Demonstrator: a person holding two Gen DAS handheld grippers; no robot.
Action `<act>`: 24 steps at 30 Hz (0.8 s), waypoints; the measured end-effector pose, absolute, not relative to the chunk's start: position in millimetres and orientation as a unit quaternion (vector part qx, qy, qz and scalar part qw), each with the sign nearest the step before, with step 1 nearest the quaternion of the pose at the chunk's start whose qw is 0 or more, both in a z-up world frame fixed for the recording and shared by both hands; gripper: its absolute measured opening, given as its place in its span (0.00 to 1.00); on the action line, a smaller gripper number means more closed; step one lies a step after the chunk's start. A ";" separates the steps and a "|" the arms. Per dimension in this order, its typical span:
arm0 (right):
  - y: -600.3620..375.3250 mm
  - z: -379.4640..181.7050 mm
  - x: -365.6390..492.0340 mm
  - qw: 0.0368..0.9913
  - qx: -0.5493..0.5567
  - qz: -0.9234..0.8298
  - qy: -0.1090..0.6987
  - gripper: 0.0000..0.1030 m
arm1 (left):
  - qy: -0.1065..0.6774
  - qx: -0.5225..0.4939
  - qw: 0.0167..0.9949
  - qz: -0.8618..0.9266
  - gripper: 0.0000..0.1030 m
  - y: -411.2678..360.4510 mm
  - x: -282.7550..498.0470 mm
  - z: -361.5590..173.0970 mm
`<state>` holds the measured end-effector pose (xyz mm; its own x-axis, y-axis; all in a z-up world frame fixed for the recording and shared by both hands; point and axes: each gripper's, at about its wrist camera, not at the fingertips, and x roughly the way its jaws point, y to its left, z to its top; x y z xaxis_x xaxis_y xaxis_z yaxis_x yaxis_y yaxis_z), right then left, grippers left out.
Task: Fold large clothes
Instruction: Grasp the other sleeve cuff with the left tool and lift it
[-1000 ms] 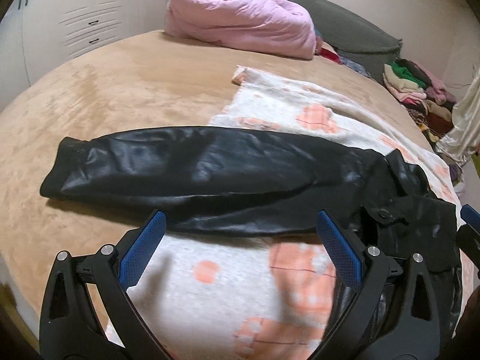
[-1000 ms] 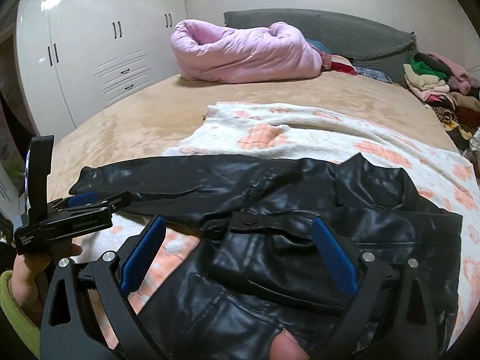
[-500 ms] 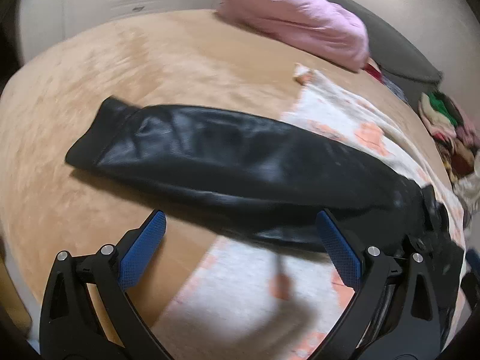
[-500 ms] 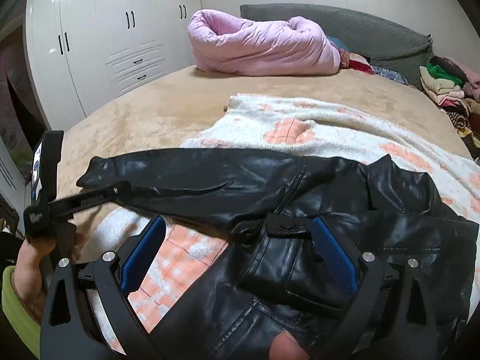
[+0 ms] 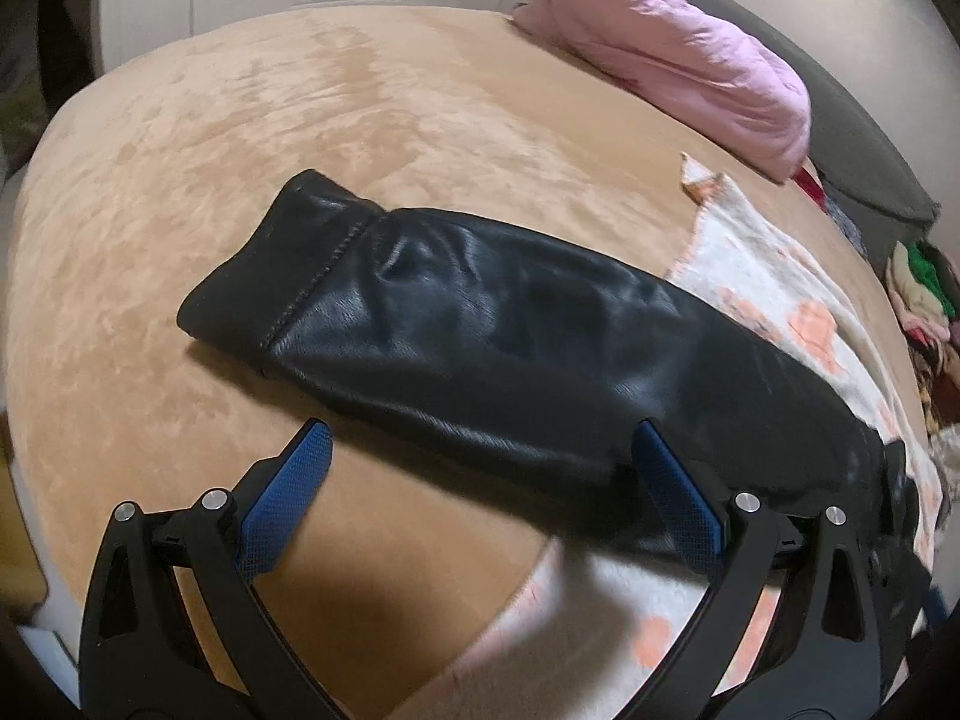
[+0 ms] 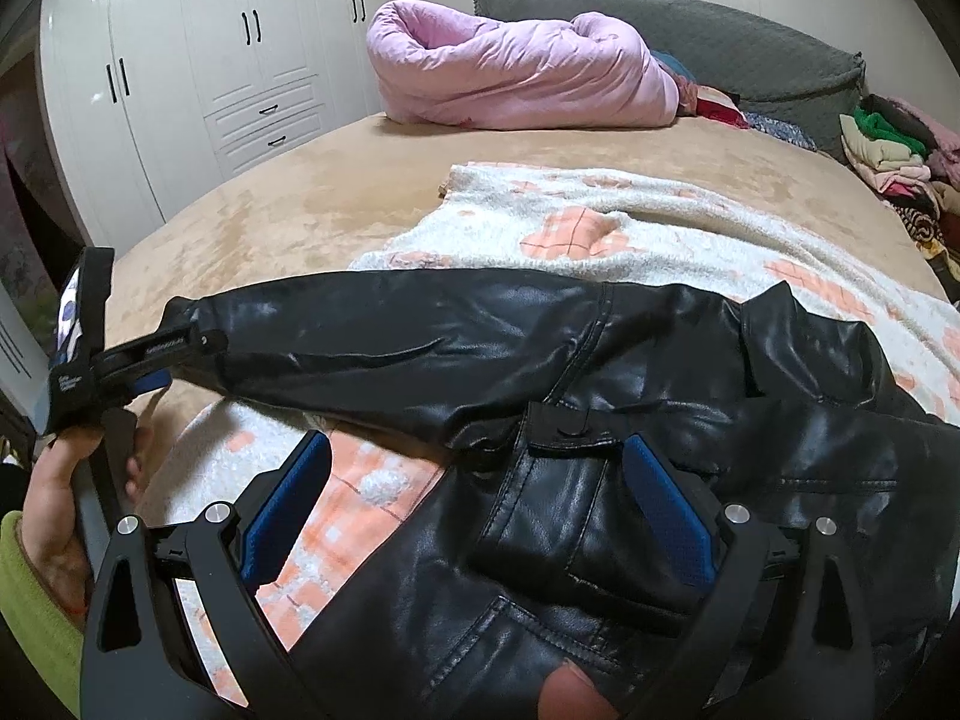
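Observation:
A black leather jacket [image 6: 690,396] lies flat on the bed, its body on a white and orange blanket [image 6: 660,228]. Its left sleeve [image 5: 480,324] stretches out over the tan bedspread [image 5: 300,120], cuff [image 5: 282,264] at the far end. My left gripper [image 5: 480,456] is open and empty, just short of the sleeve's near edge; it also shows in the right wrist view [image 6: 150,360] beside the cuff. My right gripper [image 6: 474,468] is open and empty, hovering over the jacket's chest pocket [image 6: 570,432].
A rolled pink duvet [image 6: 516,66] lies at the head of the bed by a grey headboard [image 6: 720,42]. A pile of mixed clothes [image 6: 894,162] sits at the right. White wardrobes [image 6: 198,78] stand at the left, beyond the bed's edge.
My left gripper has moved left along the sleeve toward the cuff and closer to it. My right gripper has shifted slightly over the jacket's chest. Both stay open.

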<state>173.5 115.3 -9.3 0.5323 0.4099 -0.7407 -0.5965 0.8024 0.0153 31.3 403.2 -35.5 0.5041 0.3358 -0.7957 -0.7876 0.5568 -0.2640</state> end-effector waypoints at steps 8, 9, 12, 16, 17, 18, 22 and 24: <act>107.4 -11.2 169.8 0.867 -0.115 0.287 0.391 0.94 | 0.356 -0.322 0.796 0.370 0.42 426.2 37.3 -44.6; 104.2 -11.4 169.2 0.867 -0.112 0.285 0.392 0.94 | 0.355 -0.326 0.798 0.361 0.37 427.4 38.3 -45.2; 93.1 -11.6 167.6 0.869 -0.104 0.278 0.395 0.94 | 0.341 -0.319 0.814 0.346 0.11 422.0 37.8 -36.7; 75.0 -12.1 166.7 0.873 -0.091 0.265 0.400 0.94 | 0.287 -0.306 0.845 0.332 0.06 406.9 26.7 -5.9; 71.5 -12.2 167.3 0.873 -0.088 0.262 0.402 0.94 | 0.278 -0.304 0.850 0.328 0.05 403.2 24.3 0.1; 67.9 -11.7 168.0 0.873 -0.084 0.259 0.404 0.94 | 0.266 -0.304 0.856 0.321 0.05 397.4 20.2 7.2; 56.3 -6.5 169.0 0.878 -0.075 0.252 0.401 0.94 | 0.244 -0.296 0.871 0.307 0.03 378.2 14.1 24.8; 49.5 -3.7 168.7 0.879 -0.068 0.254 0.398 0.94 | 0.231 -0.285 0.882 0.296 0.03 364.0 14.8 38.9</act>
<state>168.7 49.5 -3.7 0.5540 0.3924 -0.7343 -0.5002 0.8619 0.0832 14.8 364.0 38.9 0.7176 0.3908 -0.5764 -0.6545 0.6613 -0.3664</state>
